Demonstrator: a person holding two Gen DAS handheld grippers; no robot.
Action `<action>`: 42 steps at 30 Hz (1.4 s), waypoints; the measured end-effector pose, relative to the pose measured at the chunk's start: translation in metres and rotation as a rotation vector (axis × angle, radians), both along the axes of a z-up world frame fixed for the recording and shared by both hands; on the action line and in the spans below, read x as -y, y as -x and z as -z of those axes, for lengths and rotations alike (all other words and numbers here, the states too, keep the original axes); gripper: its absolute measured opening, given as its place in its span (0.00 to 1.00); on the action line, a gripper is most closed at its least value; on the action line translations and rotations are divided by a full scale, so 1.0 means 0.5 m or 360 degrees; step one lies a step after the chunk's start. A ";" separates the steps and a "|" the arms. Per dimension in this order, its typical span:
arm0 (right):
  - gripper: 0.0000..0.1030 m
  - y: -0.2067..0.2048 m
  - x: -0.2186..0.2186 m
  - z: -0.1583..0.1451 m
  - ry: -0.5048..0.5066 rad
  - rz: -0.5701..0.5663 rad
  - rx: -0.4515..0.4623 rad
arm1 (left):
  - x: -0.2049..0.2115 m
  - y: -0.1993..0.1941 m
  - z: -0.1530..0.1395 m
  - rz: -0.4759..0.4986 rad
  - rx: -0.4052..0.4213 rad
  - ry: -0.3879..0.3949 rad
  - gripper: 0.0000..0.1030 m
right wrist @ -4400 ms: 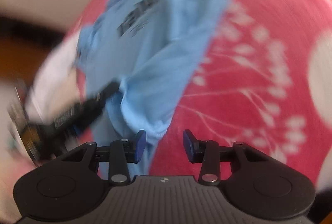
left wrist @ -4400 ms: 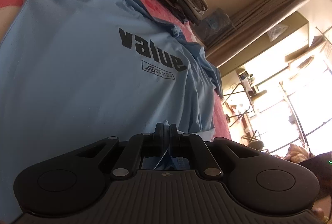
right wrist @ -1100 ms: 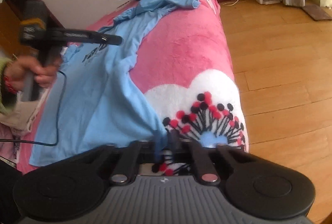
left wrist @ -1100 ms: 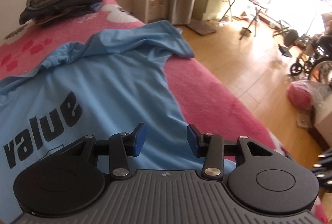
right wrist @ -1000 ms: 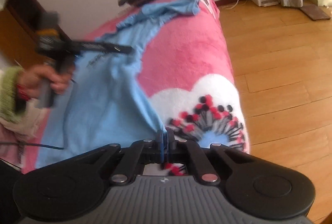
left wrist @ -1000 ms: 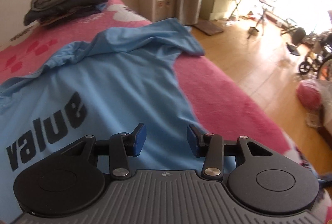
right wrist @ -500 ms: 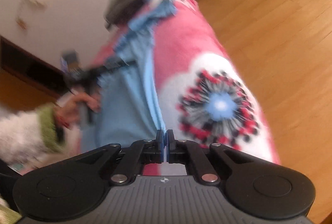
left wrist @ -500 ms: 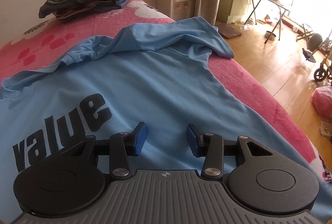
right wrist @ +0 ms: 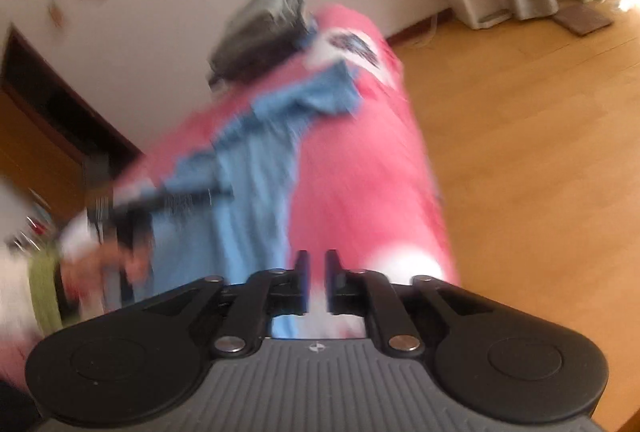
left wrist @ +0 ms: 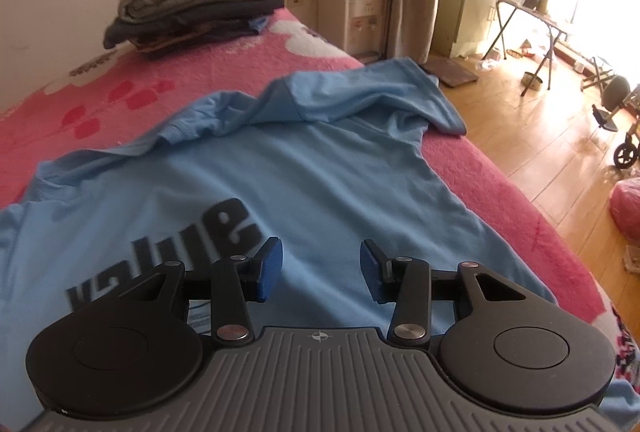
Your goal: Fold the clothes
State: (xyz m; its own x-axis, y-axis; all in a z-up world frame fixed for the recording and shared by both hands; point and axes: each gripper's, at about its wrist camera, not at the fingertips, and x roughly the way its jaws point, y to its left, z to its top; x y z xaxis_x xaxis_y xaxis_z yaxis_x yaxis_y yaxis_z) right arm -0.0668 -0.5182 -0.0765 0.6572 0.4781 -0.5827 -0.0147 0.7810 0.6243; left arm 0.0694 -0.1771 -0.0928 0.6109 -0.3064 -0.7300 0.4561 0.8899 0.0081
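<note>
Released blue T-shirt (left wrist: 320,160), now flatter.

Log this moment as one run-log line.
stage: spreading blue T-shirt on pink blanket | left gripper: open above shirt | right gripper: slightly open, empty | folded pile: behind

– What kind of place is this?
– A home bedroom: a bed with a pink blanket (left wrist: 192,72), folded clothes (left wrist: 192,8), wooden floor (right wrist: 540,136), and a water dispenser (left wrist: 352,20).
</note>
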 end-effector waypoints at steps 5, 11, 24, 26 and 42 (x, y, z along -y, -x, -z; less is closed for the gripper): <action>0.31 -0.137 -0.045 0.055 -0.0123 -0.0028 -0.0136 | -0.109 0.039 -0.062 -0.0212 0.0045 -0.0066 0.42; 0.31 -0.111 -0.087 0.094 -0.0107 -0.0143 -0.0175 | -0.277 0.092 -0.152 -0.0599 0.0107 -0.0222 0.42; 0.32 -0.064 -0.109 0.113 -0.0133 -0.0307 -0.0149 | -0.508 0.309 -0.311 -0.1293 -0.0225 -0.0367 0.50; 0.32 -0.058 -0.113 0.109 -0.0131 -0.0319 -0.0161 | -0.525 0.326 -0.280 -0.1297 -0.0353 -0.0294 0.50; 0.32 0.106 -0.092 0.052 0.0081 0.0022 -0.0339 | -0.545 0.456 0.039 -0.0731 -0.0753 0.0316 0.48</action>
State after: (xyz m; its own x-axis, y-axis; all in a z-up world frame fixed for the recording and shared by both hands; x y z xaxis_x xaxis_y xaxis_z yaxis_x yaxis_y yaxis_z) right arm -0.1199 -0.4721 -0.1024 0.5228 0.4363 -0.7323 0.1246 0.8107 0.5720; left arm -0.1585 0.0952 -0.1121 0.3404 -0.2482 -0.9069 -0.0537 0.9578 -0.2823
